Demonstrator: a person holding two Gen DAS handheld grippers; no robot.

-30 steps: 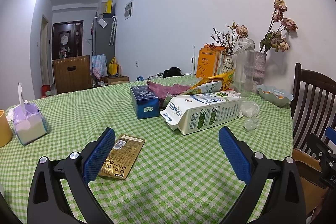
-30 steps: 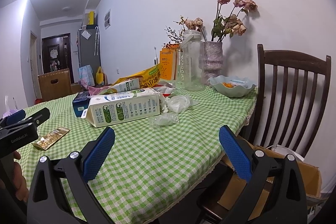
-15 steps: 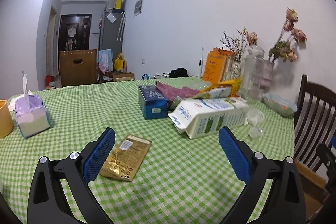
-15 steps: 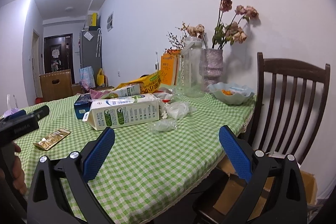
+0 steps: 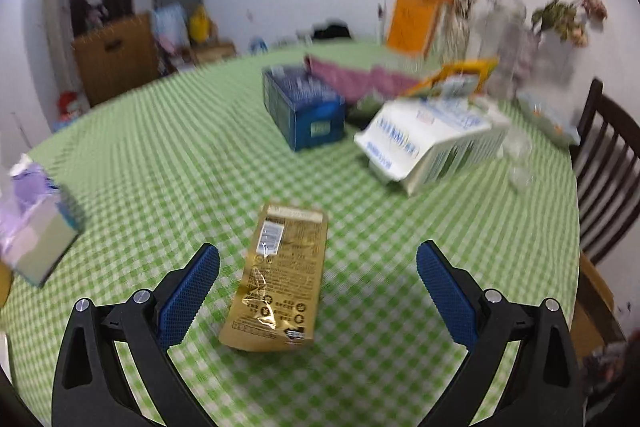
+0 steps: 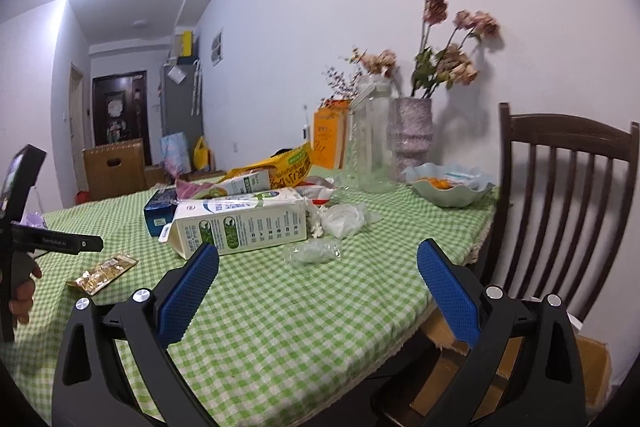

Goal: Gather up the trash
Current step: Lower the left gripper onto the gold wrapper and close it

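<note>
Two grippers, both spread wide and holding nothing. Table (image 6: 280,311) with green checked cloth carries the clutter: milk carton (image 5: 434,147) on its side mid-table, blue box (image 5: 302,109) just beside it, tissue pack (image 5: 34,227) off at the left edge, crumpled clear plastic (image 6: 314,253) near the carton, and a flat gold wrapper (image 5: 280,279) well apart from the rest. Cardboard box (image 6: 508,379) sits on the floor by the chair (image 6: 568,195), probably the bin.

Change over the last second: left gripper (image 5: 318,287) pitched down and slid in. The wrapper was off beside the left finger; now it lies on the cloth between the two fingers, still untouched. Left view is motion-blurred, so the move is likely still in progress. Right gripper (image 6: 318,287) barely moved, hovering over the near table edge.

Read: wrapper is first pick, left side is lined up. It's thin and flat on cloth, so expect a low pinch on an edge; grabbing cloth with it is the risk.
</note>
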